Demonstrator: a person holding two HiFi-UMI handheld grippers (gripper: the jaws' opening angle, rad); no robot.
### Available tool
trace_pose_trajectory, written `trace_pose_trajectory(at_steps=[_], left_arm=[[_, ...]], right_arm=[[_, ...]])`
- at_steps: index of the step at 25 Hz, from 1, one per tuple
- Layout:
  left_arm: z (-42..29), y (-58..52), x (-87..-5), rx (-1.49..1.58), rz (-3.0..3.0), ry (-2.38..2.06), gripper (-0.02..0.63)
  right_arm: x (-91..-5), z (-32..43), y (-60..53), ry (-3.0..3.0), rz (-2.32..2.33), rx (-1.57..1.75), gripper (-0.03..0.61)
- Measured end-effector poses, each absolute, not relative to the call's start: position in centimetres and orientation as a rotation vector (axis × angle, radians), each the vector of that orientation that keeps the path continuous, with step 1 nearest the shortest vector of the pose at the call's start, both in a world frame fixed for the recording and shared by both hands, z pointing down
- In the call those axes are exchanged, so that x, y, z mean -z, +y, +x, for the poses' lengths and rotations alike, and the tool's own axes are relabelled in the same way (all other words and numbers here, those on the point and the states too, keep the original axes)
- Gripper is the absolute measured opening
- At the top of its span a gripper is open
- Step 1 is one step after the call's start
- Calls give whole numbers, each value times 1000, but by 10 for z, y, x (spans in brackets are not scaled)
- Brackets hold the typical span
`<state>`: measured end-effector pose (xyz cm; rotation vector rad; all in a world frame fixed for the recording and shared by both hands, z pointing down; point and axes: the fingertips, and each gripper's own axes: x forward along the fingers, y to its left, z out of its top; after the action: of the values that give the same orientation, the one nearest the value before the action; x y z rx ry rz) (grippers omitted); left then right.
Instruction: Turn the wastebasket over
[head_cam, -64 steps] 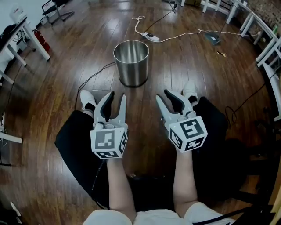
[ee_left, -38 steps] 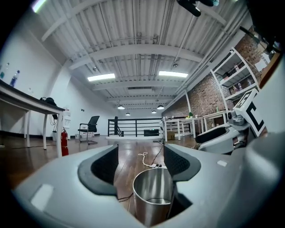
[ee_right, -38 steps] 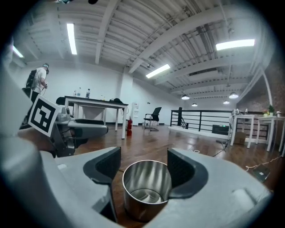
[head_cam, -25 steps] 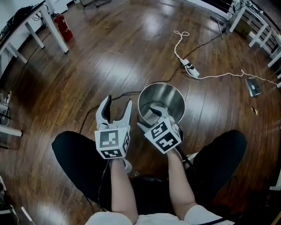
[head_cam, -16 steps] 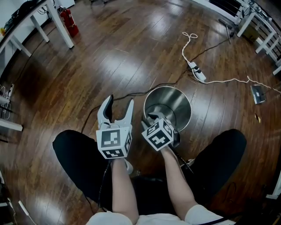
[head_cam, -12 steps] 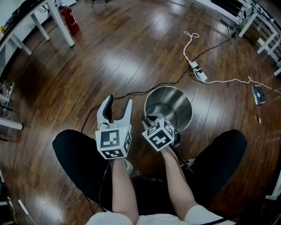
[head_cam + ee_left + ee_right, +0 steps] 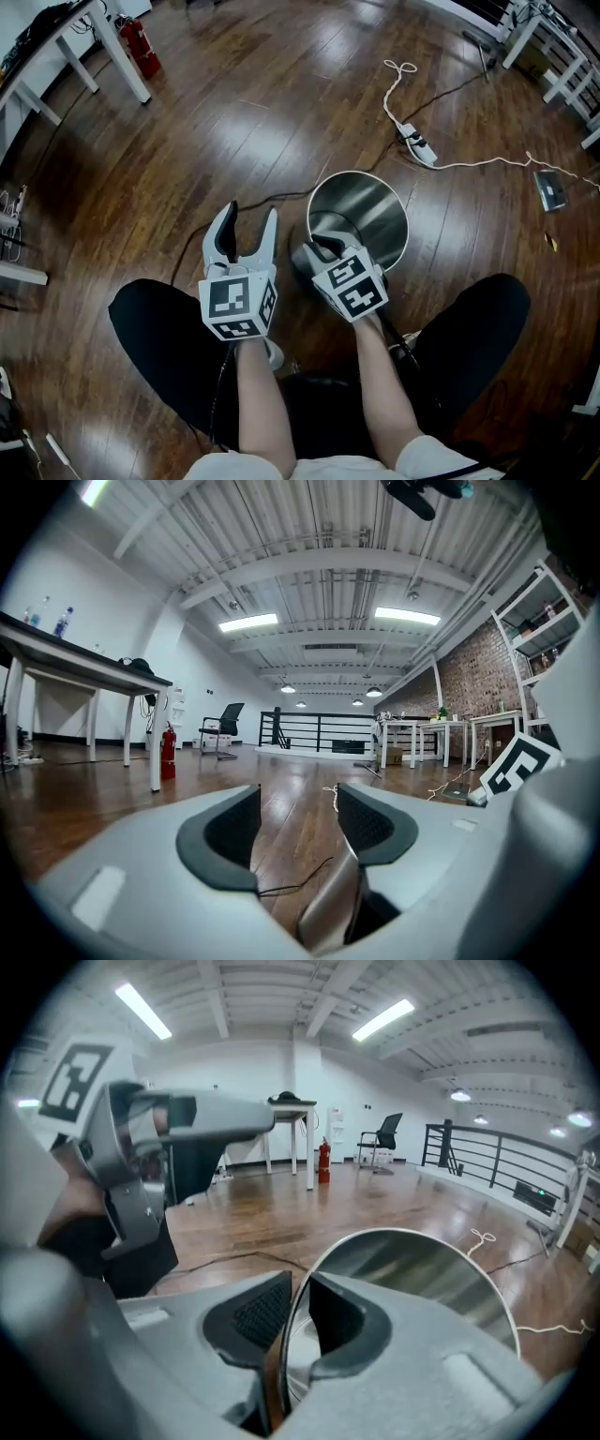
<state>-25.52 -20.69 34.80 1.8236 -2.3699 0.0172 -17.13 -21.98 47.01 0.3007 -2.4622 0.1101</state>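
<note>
Wastebasket, upright on the floor, has its near rim between the closing jaws of the right tool, while the left tool closes on nothing to its left, so a one-sided pinch on thin steel may slip during tipping.

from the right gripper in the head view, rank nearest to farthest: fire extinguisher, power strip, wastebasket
1. wastebasket: right at the right gripper, whose jaws are closing with the near rim between them.
2. power strip: on the floor beyond the wastebasket, toward the upper right.
3. fire extinguisher: far off at the upper left.
</note>
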Motion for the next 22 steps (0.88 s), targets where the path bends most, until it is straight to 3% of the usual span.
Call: trace_pose_trajectory(at_steps=[11, 22], left_arm=[[-250, -206, -346, 2, 1838, -2369, 264], [-215, -231, -360, -43, 1917, -2270, 255]], right_arm=[[-417, -123, -264, -2763, 460, -510, 47], [-444, -3, -332, -2440, 889, -402, 55]])
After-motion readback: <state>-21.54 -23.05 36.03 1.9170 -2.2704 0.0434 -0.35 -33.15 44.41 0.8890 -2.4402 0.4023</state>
